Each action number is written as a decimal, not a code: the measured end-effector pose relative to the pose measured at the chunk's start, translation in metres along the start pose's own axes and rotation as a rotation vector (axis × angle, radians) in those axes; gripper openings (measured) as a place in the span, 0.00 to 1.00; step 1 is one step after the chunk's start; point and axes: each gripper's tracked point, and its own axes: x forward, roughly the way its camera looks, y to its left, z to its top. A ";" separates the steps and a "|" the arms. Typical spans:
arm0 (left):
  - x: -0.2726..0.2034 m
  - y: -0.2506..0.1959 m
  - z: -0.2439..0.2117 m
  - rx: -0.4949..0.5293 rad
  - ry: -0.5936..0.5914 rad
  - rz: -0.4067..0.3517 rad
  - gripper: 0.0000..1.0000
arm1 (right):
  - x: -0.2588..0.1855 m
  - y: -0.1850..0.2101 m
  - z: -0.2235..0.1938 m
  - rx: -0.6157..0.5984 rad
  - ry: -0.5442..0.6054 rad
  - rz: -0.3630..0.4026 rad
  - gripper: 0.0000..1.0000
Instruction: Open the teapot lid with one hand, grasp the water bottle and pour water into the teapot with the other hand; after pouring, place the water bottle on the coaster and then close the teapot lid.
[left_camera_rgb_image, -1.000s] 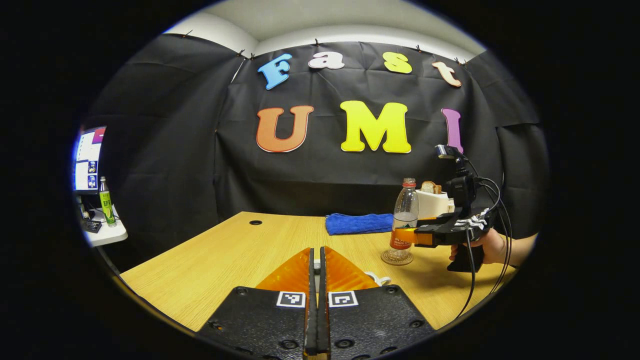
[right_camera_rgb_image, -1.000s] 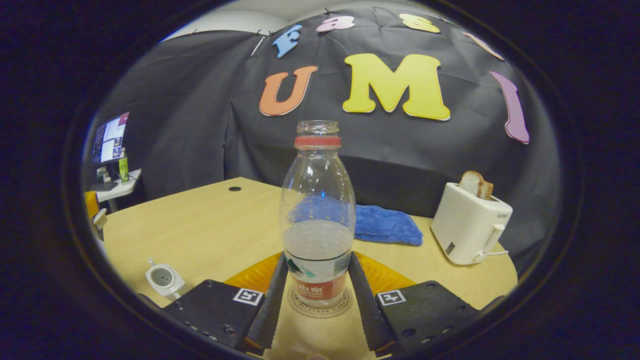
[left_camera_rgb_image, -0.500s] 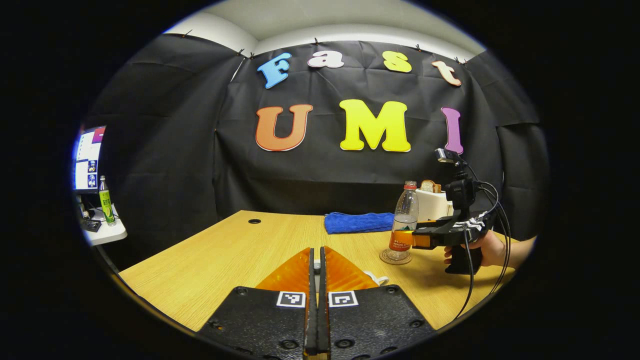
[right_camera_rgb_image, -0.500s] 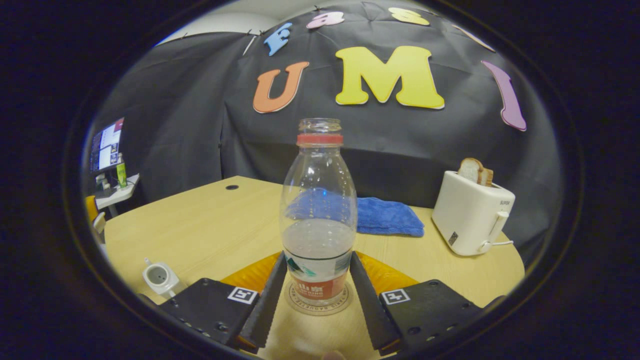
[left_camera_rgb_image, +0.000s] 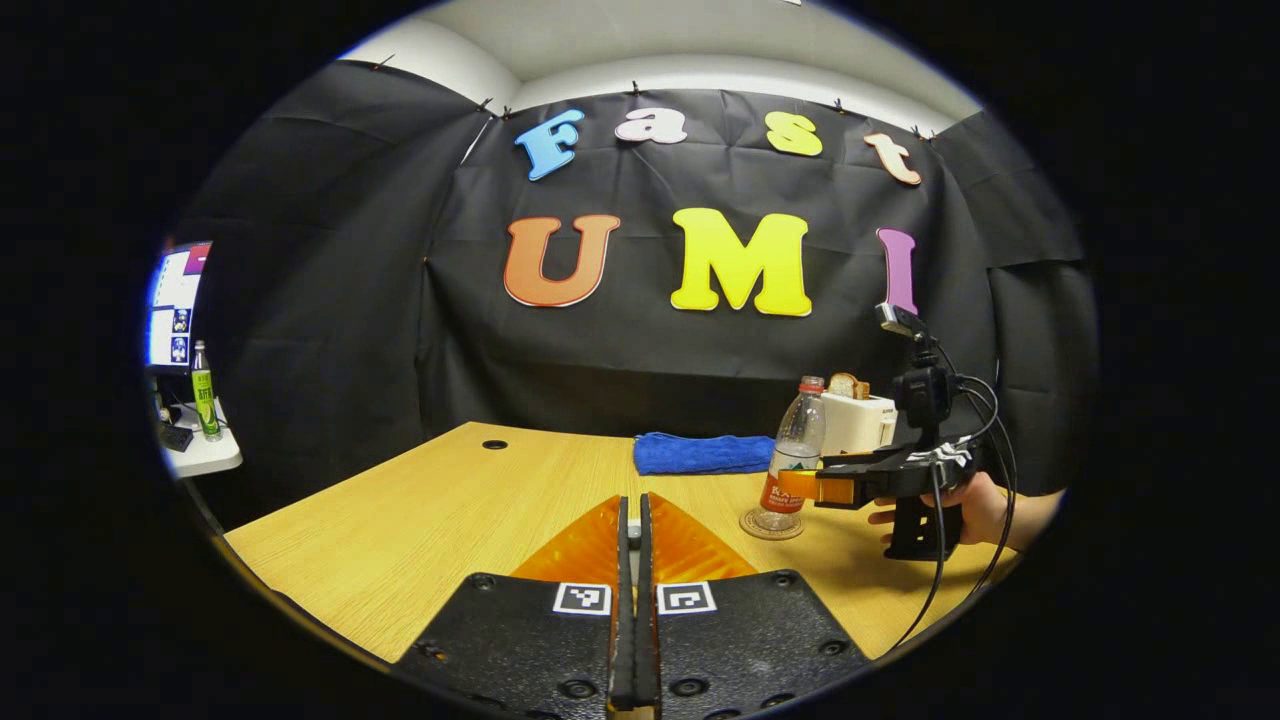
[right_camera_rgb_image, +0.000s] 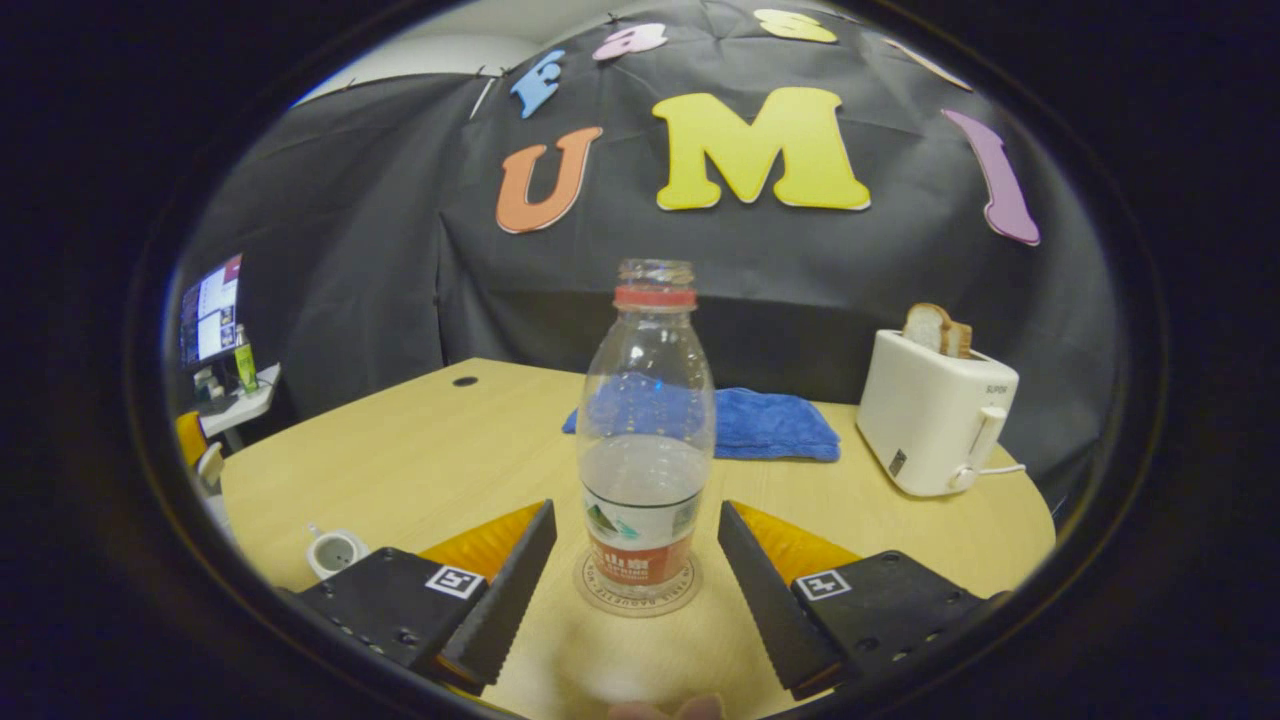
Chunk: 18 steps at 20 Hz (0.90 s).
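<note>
In the right gripper view we find the water bottle (right_camera_rgb_image: 648, 440) standing upright on the round coaster (right_camera_rgb_image: 637, 592), uncapped, with a red ring at its neck and water filling roughly its lower half. The right gripper (right_camera_rgb_image: 637, 545) sits level with the bottle's base, its two fingers spread apart, one on each side of the bottle and clear of its label; neither finger touches it. The coaster rests on the wooden table (right_camera_rgb_image: 420, 460). Behind the bottle lies a folded blue cloth (right_camera_rgb_image: 770, 425), and to its right stands a white toaster (right_camera_rgb_image: 935, 425) with slices of bread in its slots. At the lower left of this view we note the teapot (right_camera_rgb_image: 335, 550), small and white, with its top open; we cannot see its lid here. In the left gripper view, the left gripper (left_camera_rgb_image: 632, 520) holds its fingers pressed together with only a thin slit between them; we cannot tell what, if anything, lies between the tips, which point across the table (left_camera_rgb_image: 420, 520). Farther off at the right of that view we see the right gripper (left_camera_rgb_image: 800, 486), carried by a hand (left_camera_rgb_image: 975, 508), with its fingers just beside the water bottle (left_camera_rgb_image: 790, 458) on the coaster (left_camera_rgb_image: 771, 524). The blue cloth (left_camera_rgb_image: 700, 452) and the toaster (left_camera_rgb_image: 855, 420) stand beyond. At the far left a side shelf (left_camera_rgb_image: 200, 455) carries a green bottle (left_camera_rgb_image: 204, 392) beside a lit monitor (left_camera_rgb_image: 172, 305).
</note>
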 end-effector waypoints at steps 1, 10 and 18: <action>0.003 -0.005 0.000 0.006 0.000 -0.009 0.03 | -0.010 -0.002 0.001 0.011 -0.008 0.000 0.97; 0.040 -0.038 -0.034 0.049 0.072 -0.031 0.03 | -0.106 -0.042 0.006 -0.067 -0.174 -0.114 0.97; 0.068 -0.040 -0.065 0.029 0.135 -0.016 0.03 | -0.133 -0.095 -0.020 -0.040 -0.177 -0.229 0.93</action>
